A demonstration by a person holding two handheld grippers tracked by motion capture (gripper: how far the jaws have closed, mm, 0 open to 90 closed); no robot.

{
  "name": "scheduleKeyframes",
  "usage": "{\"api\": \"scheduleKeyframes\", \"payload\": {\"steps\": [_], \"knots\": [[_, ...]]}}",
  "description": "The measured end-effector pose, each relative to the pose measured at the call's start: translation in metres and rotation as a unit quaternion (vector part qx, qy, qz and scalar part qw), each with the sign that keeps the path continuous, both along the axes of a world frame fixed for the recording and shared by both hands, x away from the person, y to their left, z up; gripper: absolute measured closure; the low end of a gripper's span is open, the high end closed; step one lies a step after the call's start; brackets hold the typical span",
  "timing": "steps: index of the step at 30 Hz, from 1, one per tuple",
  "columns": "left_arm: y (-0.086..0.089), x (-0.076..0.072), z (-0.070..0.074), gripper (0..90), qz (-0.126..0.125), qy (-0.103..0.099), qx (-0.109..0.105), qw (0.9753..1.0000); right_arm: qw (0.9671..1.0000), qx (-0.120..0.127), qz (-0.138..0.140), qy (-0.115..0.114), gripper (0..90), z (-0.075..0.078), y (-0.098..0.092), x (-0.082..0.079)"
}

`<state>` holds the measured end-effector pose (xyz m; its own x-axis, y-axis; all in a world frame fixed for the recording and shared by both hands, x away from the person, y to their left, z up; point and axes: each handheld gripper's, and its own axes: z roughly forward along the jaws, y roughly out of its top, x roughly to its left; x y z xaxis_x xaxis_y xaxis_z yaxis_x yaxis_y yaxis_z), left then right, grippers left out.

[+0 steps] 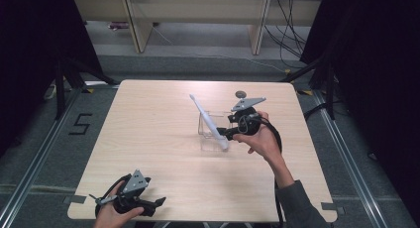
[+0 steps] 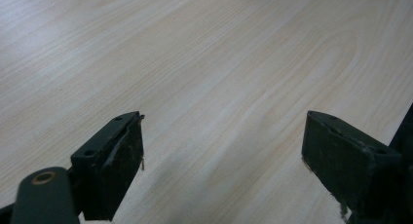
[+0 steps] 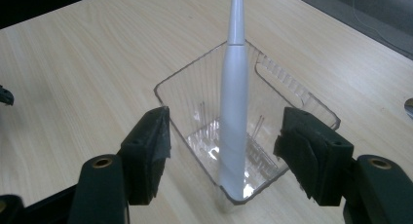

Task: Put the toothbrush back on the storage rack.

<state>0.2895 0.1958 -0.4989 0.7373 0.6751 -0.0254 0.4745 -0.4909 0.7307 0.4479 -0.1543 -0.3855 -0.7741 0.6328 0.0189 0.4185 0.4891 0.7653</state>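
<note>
High view: a white toothbrush (image 1: 208,120) leans in a clear box (image 1: 212,131) mid-table, a small grey disc (image 1: 240,93) behind; the right gripper (image 1: 224,134) sits beside it.

Left gripper view: the left gripper (image 2: 221,151) gapes wide over bare table (image 2: 204,58).

Right gripper view: 2 jaws stand apart, flanking the box; the toothbrush head is cut off.

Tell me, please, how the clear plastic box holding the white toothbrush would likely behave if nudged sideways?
The clear ribbed plastic box looks thin-walled and light, so it would probably slide easily on the smooth wooden table. The long white toothbrush leans well above its rim, so a push may tip the box. The right gripper straddles it, open.
</note>
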Motion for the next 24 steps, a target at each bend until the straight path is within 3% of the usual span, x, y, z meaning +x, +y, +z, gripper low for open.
{"api": "scheduleKeyframes", "payload": {"steps": [1, 4, 6, 8, 12, 13, 24], "knots": [[0.000, 0.000, 0.000, 14.7, -0.001, -0.001, 0.003, 1.0000, 1.0000, -0.001, 0.003, 0.007, 36.3, 0.001, -0.001, -0.001], [0.000, 0.000, 0.000, 14.7, -0.004, -0.001, 0.007, 1.0000, 1.0000, 0.000, 0.003, 0.001, 36.2, 0.001, -0.003, -0.002], [-0.001, -0.001, 0.000, 14.7, 0.002, 0.000, -0.009, 1.0000, 1.0000, -0.007, 0.000, 0.007, 35.8, 0.002, -0.005, -0.005], [-0.002, -0.002, -0.001, 14.7, 0.008, 0.004, -0.012, 0.9999, 0.9999, -0.006, 0.007, 0.006, 35.8, 0.001, -0.006, -0.005], [-0.002, -0.002, -0.001, 14.7, 0.008, 0.004, -0.012, 0.9999, 1.0000, -0.007, 0.005, 0.004, 35.6, 0.001, -0.007, -0.006], [0.000, -0.001, 0.000, 14.7, 0.005, 0.002, 0.000, 1.0000, 1.0000, -0.003, 0.003, 0.004, 35.5, 0.000, -0.007, -0.007], [0.000, -0.001, 0.001, 14.7, 0.005, 0.003, -0.006, 1.0000, 1.0000, 0.000, 0.001, 0.004, 34.3, -0.001, -0.011, -0.014]]}}
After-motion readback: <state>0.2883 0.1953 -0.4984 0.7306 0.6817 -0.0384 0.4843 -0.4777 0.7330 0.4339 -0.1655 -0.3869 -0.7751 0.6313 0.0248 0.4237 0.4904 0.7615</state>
